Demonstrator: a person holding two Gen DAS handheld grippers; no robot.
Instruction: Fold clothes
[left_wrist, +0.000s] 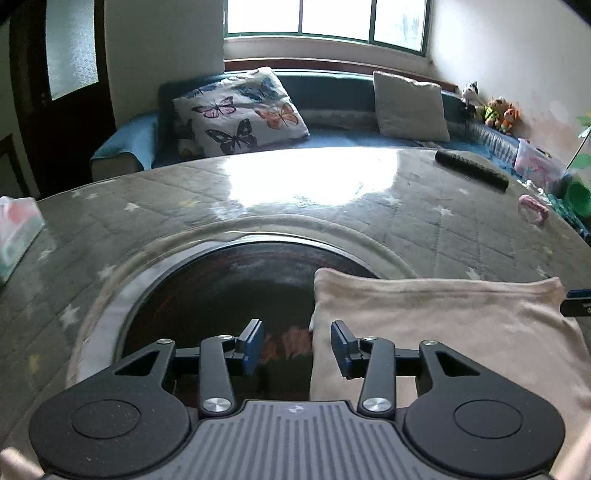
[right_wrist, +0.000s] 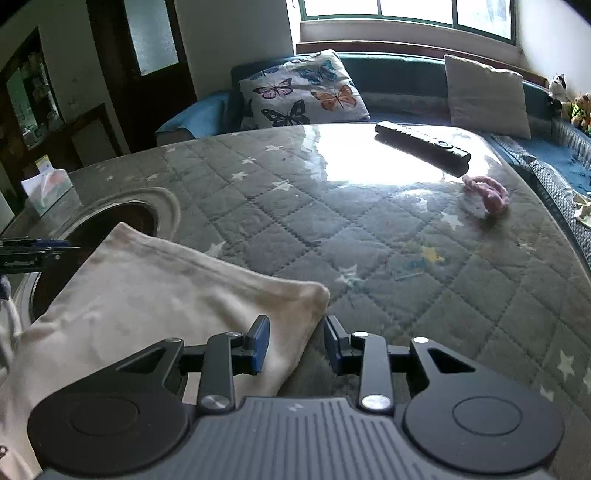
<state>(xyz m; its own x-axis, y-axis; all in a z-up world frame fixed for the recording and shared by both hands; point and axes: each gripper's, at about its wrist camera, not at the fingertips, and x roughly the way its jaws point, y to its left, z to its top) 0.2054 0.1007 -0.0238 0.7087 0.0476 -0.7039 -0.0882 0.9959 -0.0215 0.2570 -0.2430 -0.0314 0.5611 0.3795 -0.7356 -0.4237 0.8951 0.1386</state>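
Observation:
A pale pink garment (left_wrist: 436, 325) lies folded flat on the glass-topped table (left_wrist: 258, 192). My left gripper (left_wrist: 297, 345) is open, its jaws straddling the garment's left edge over a dark round inset (left_wrist: 229, 280) in the table. My right gripper (right_wrist: 295, 341) is open, its jaws straddling the garment's (right_wrist: 147, 295) right edge near its far right corner. Neither holds cloth. The left gripper's fingers (right_wrist: 33, 251) show at the left edge of the right wrist view.
A black remote (right_wrist: 424, 147) and a pink hair tie (right_wrist: 485, 197) lie on the far right of the table. A tissue box (left_wrist: 16, 236) stands at the left. A blue sofa with a butterfly cushion (left_wrist: 240, 110) lies beyond.

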